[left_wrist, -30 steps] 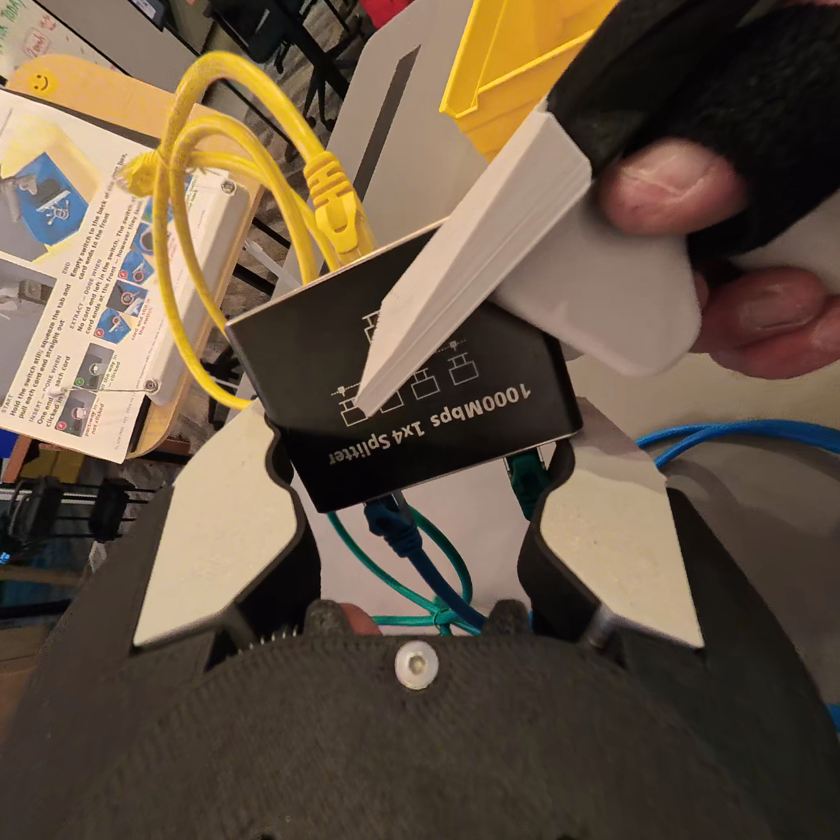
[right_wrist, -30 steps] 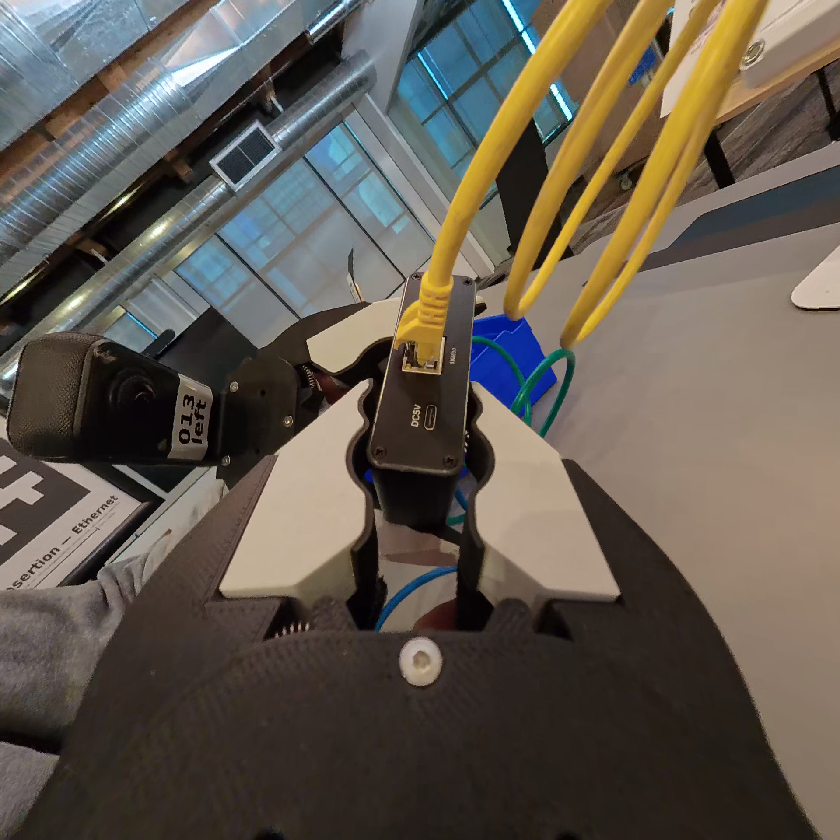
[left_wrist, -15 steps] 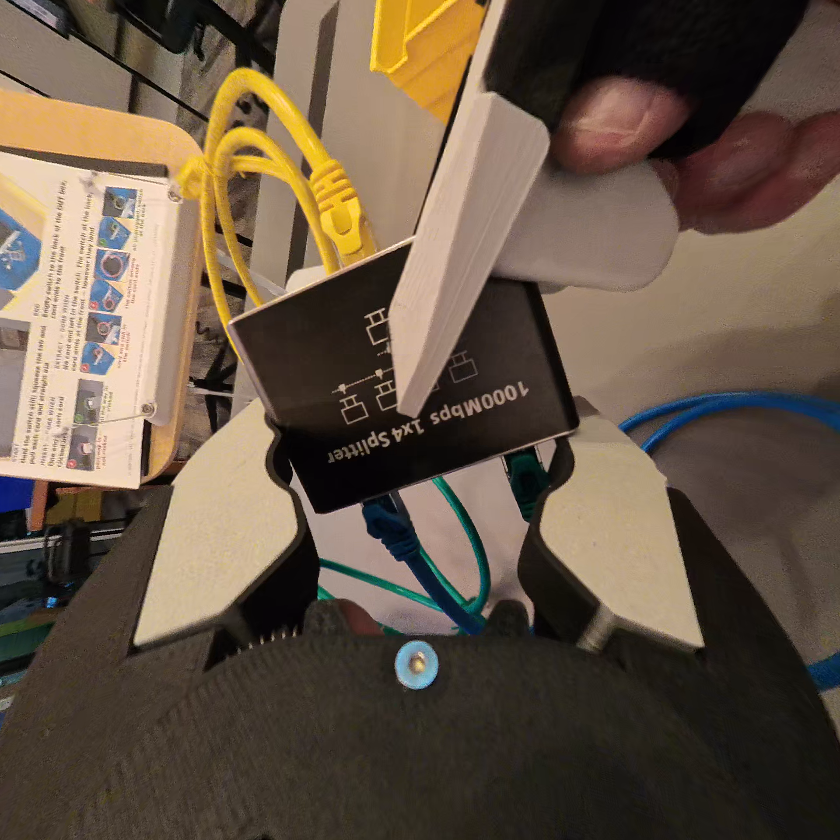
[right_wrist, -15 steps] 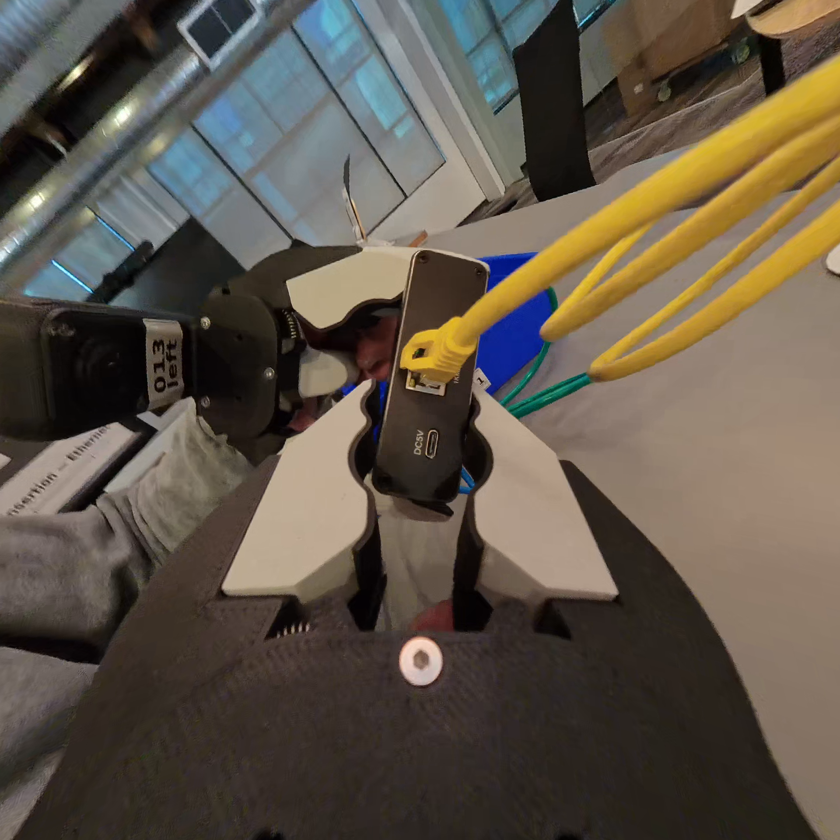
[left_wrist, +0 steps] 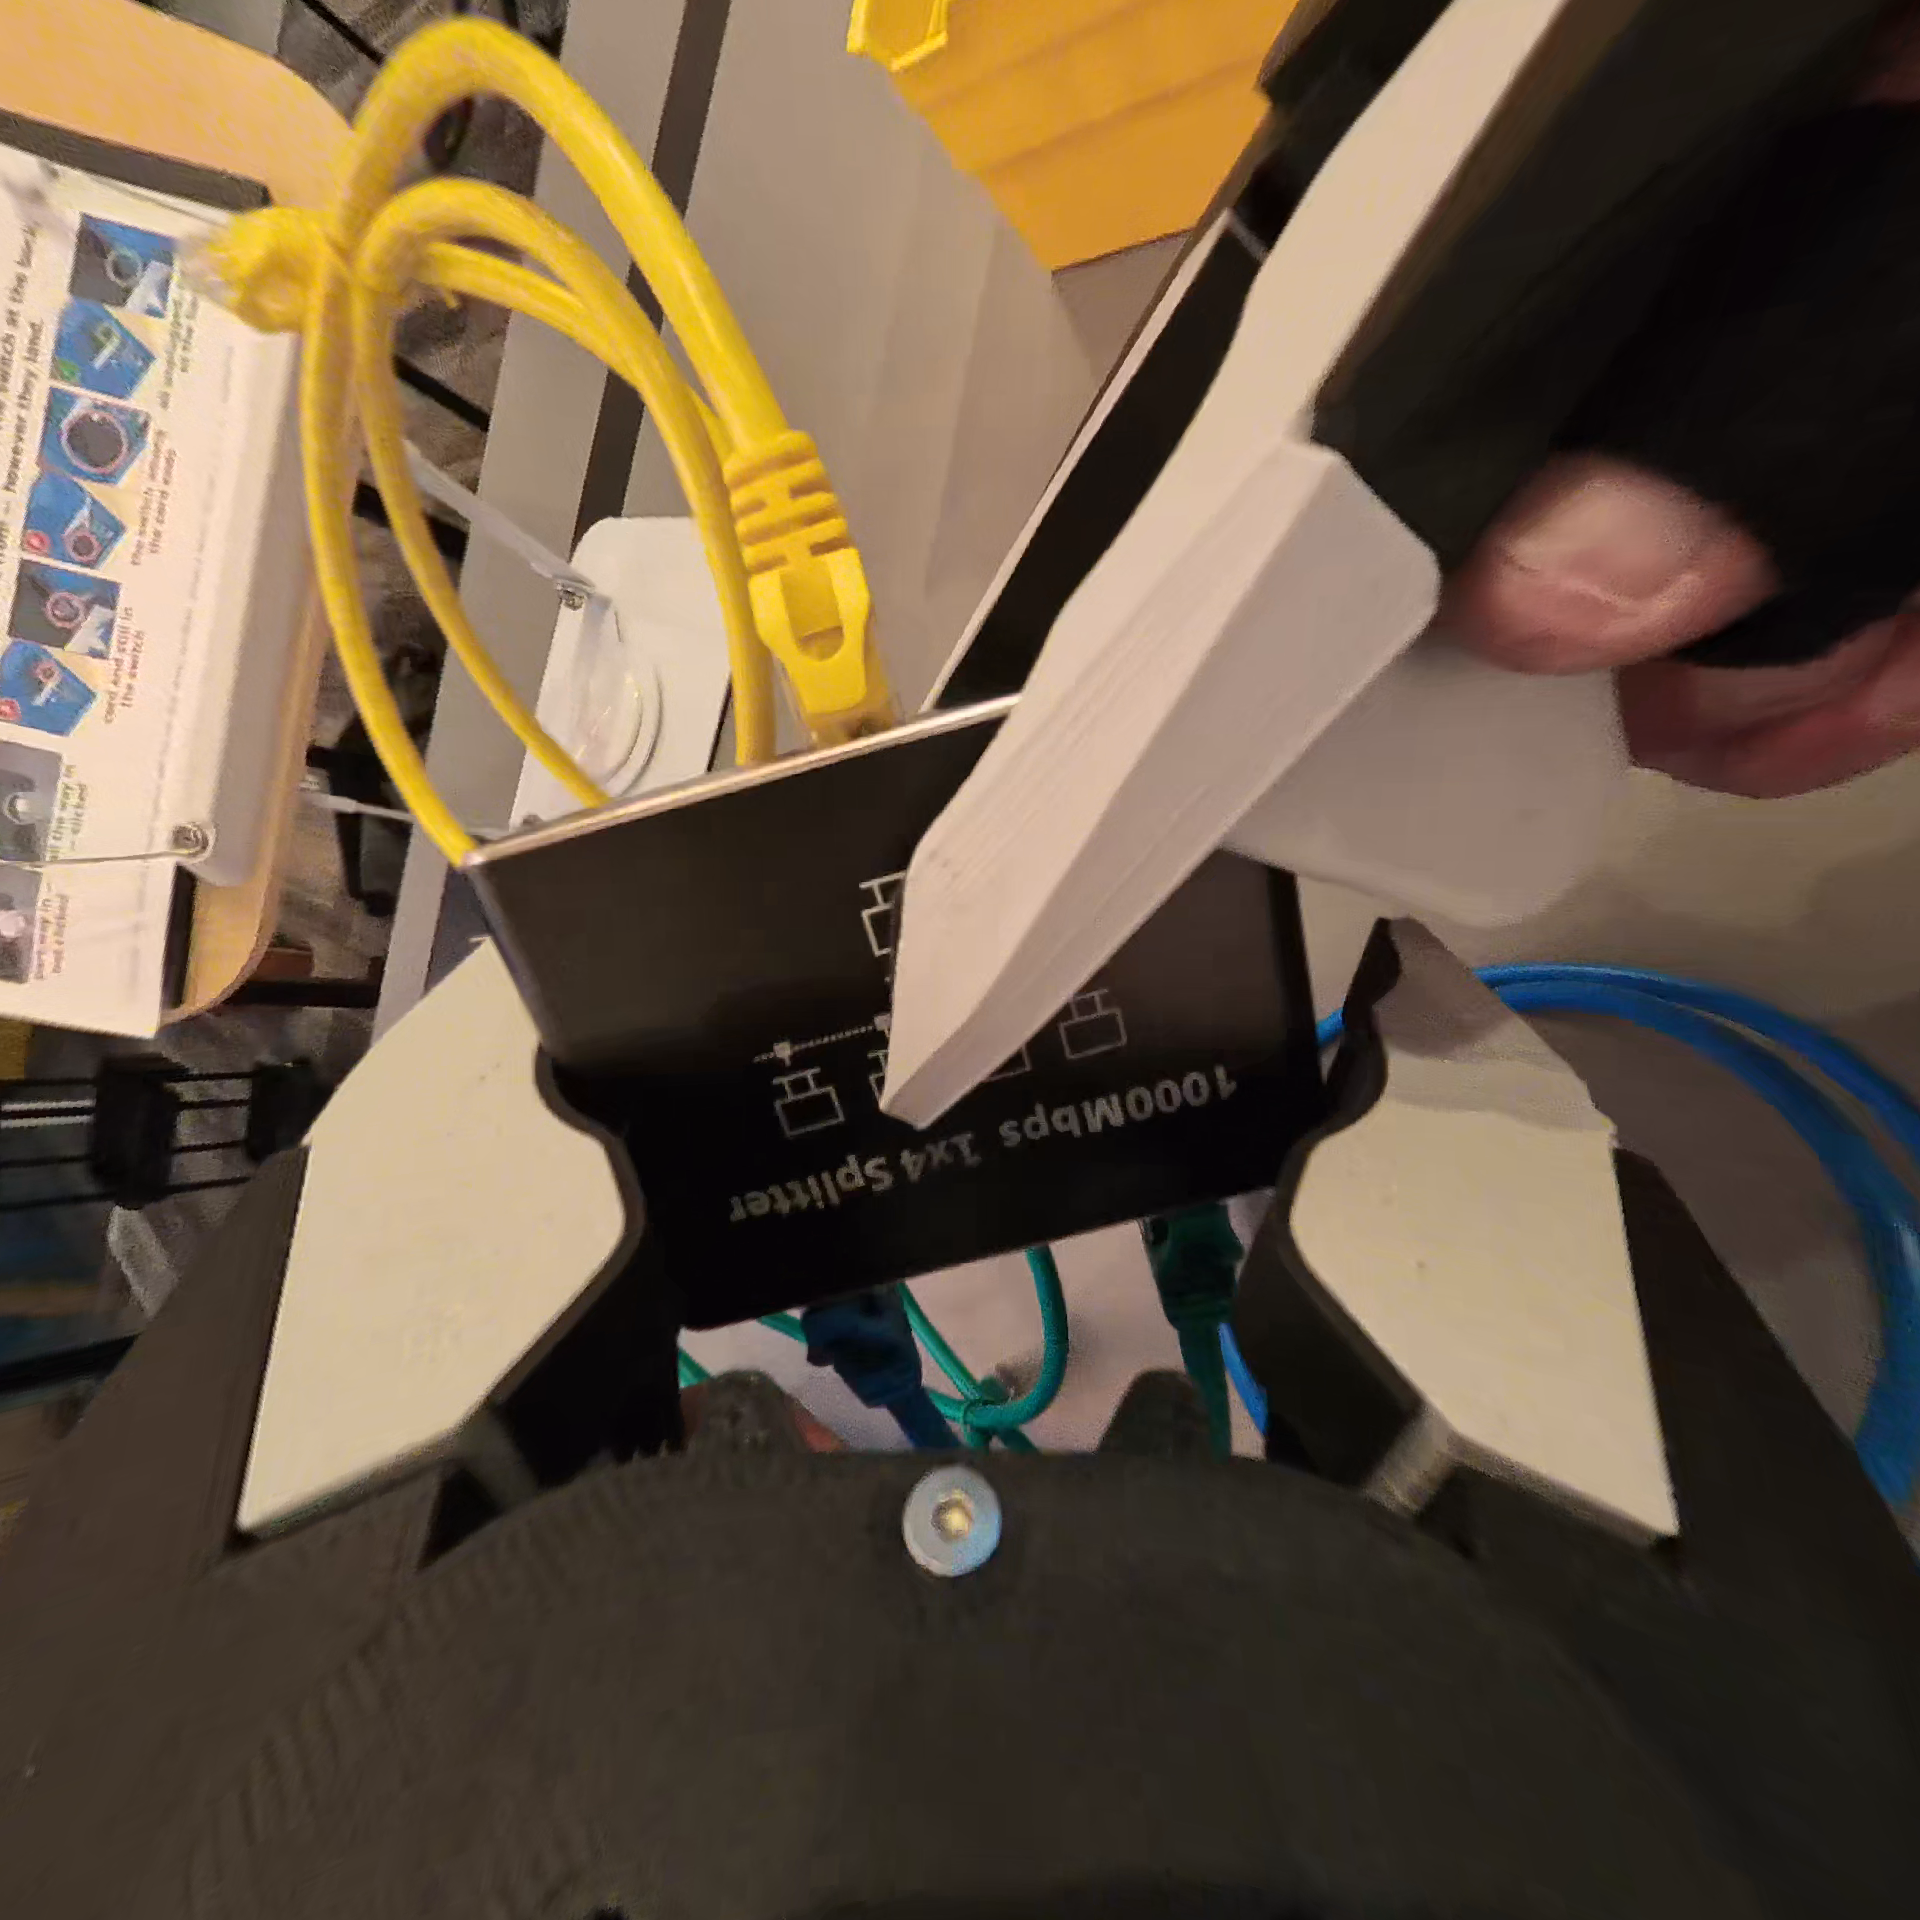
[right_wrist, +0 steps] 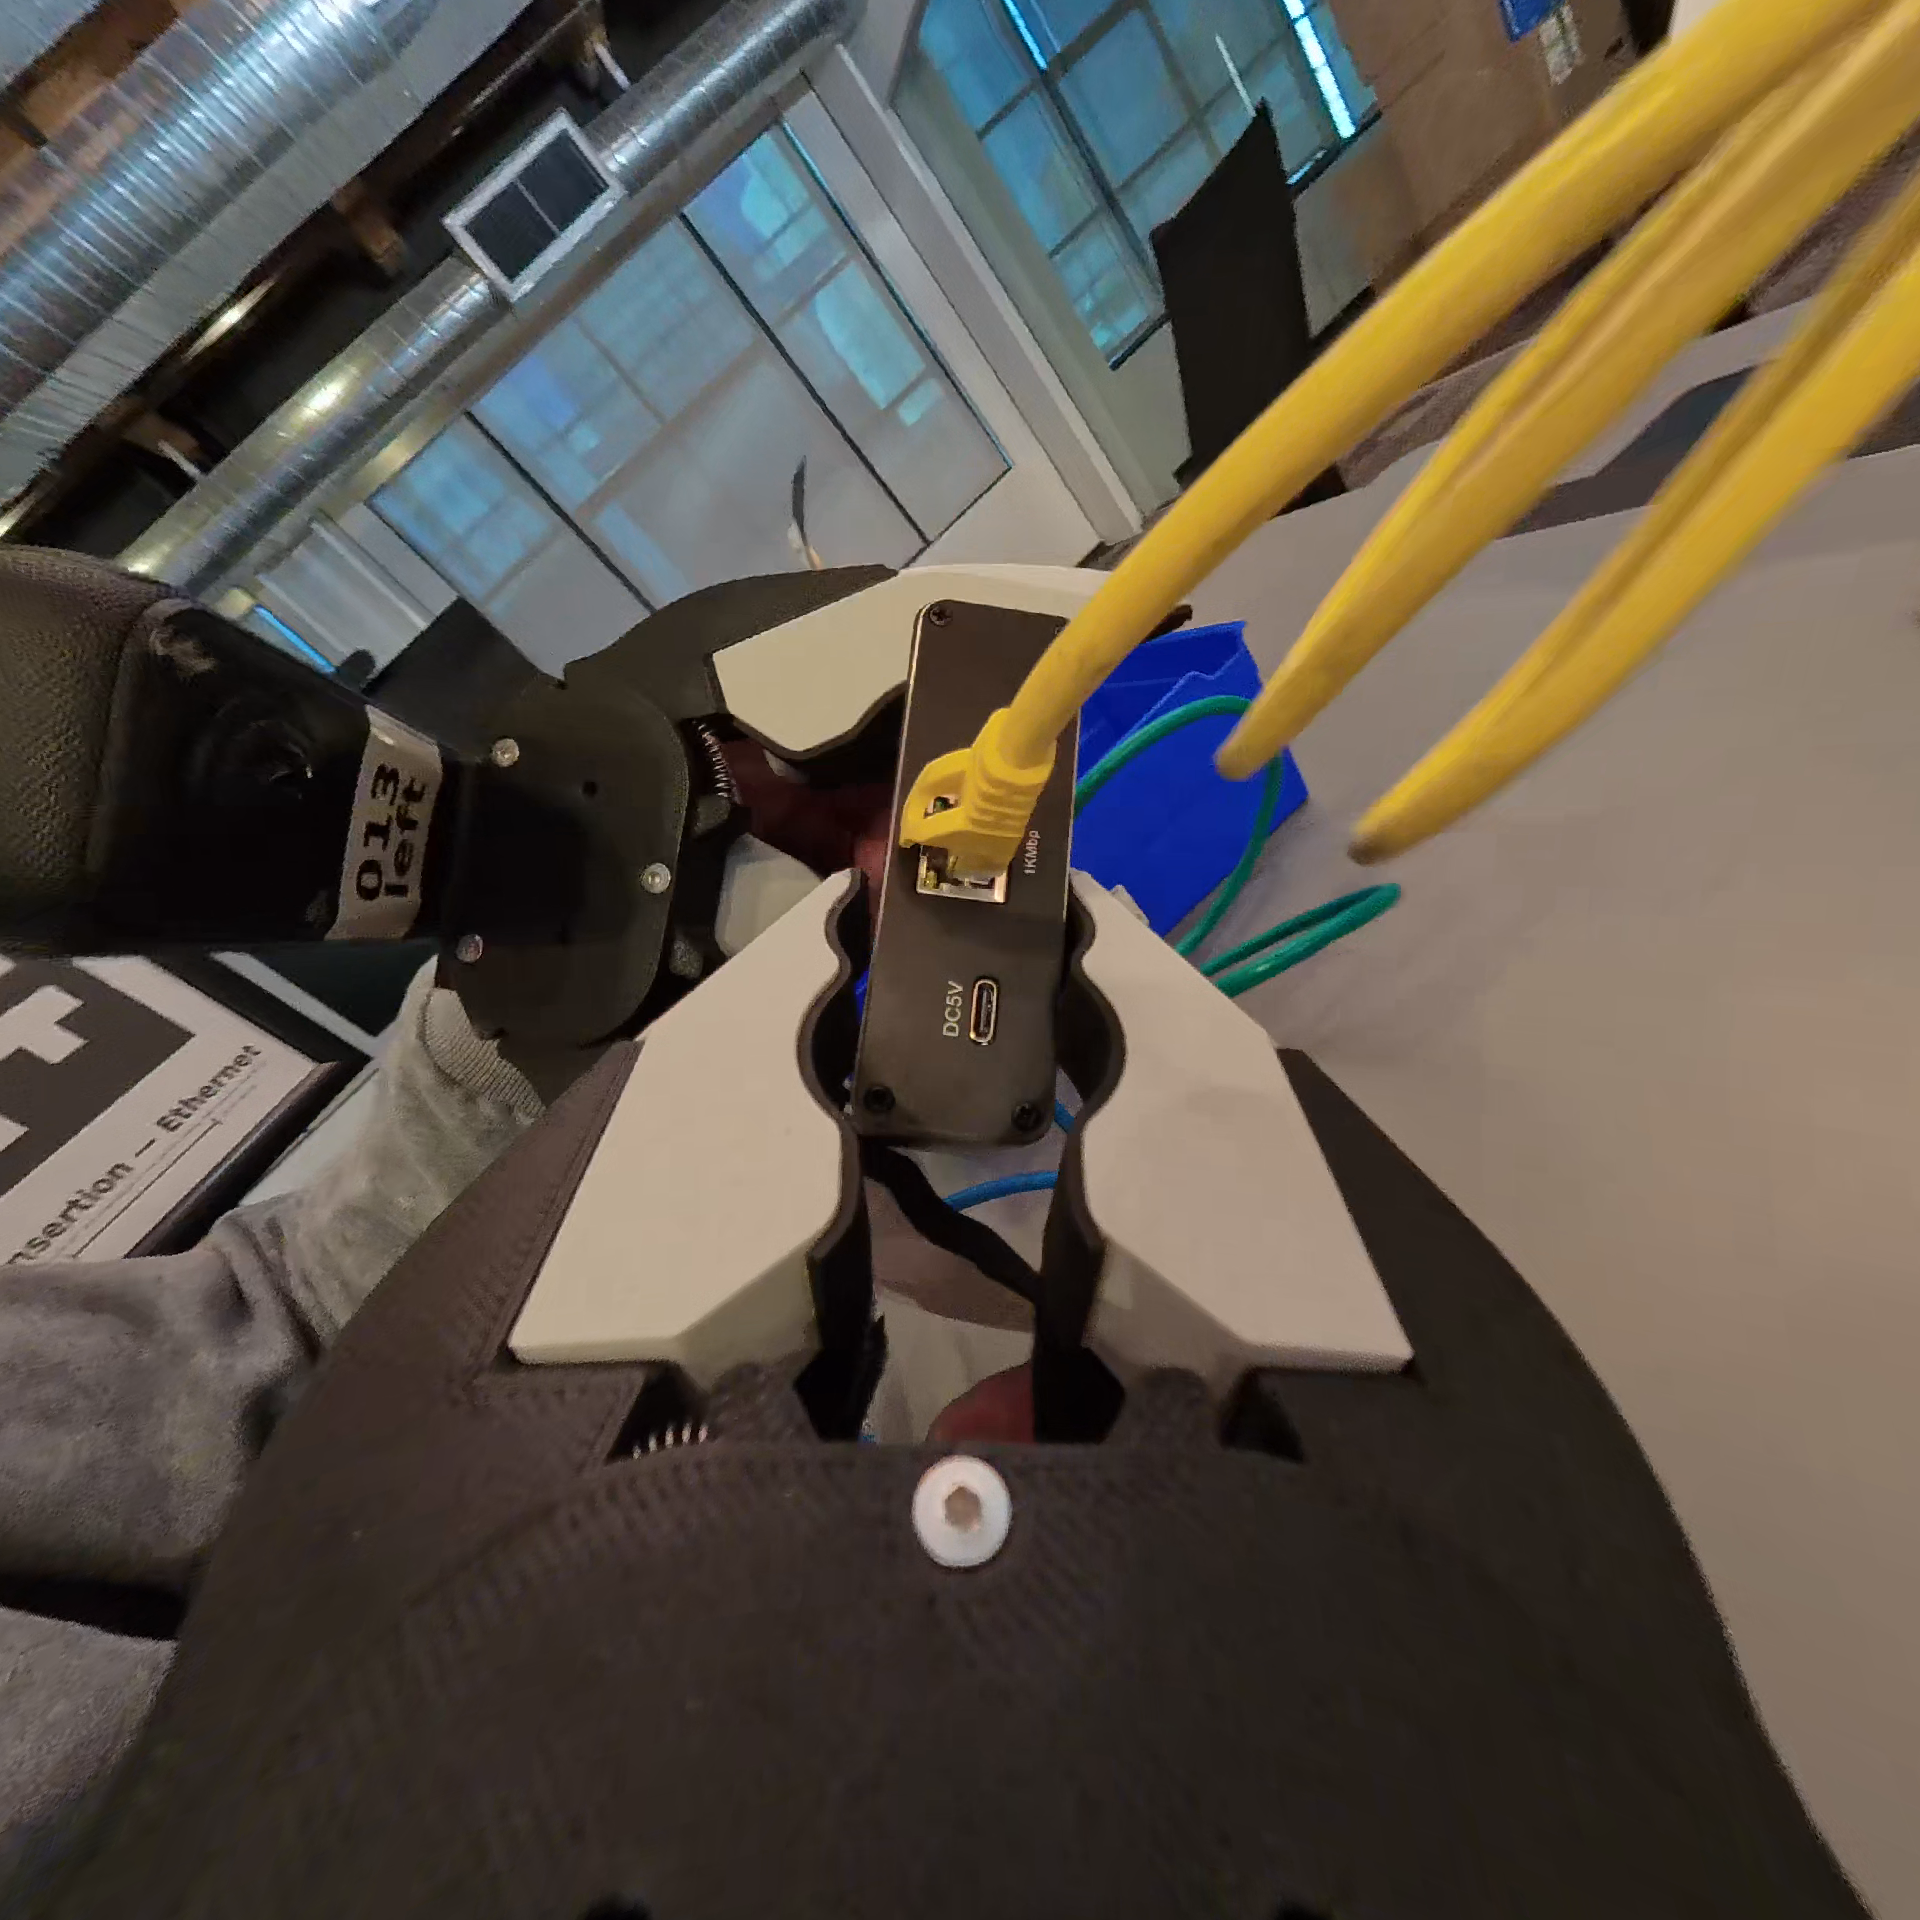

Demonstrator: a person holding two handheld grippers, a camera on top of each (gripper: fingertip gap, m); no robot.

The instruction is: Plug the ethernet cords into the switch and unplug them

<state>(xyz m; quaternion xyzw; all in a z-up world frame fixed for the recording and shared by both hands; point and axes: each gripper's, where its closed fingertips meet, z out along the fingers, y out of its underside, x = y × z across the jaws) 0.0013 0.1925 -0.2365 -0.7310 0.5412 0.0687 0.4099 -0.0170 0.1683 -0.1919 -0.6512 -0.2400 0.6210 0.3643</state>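
The black switch [left_wrist: 935, 1060] is held off the grey table [right_wrist: 1558, 1039], clamped by both grippers. The left gripper [left_wrist: 951, 1132] closes on its two side edges; the right gripper [right_wrist: 961, 1023] pinches its flat faces, one finger [left_wrist: 1091, 883] lying across the top face from 2 o'clock. A yellow cord [left_wrist: 805, 582] plugs into the switch's far end at 12 o'clock. Blue [left_wrist: 873, 1361] and green [left_wrist: 1195, 1288] plugs sit in its near end at 6 o'clock.
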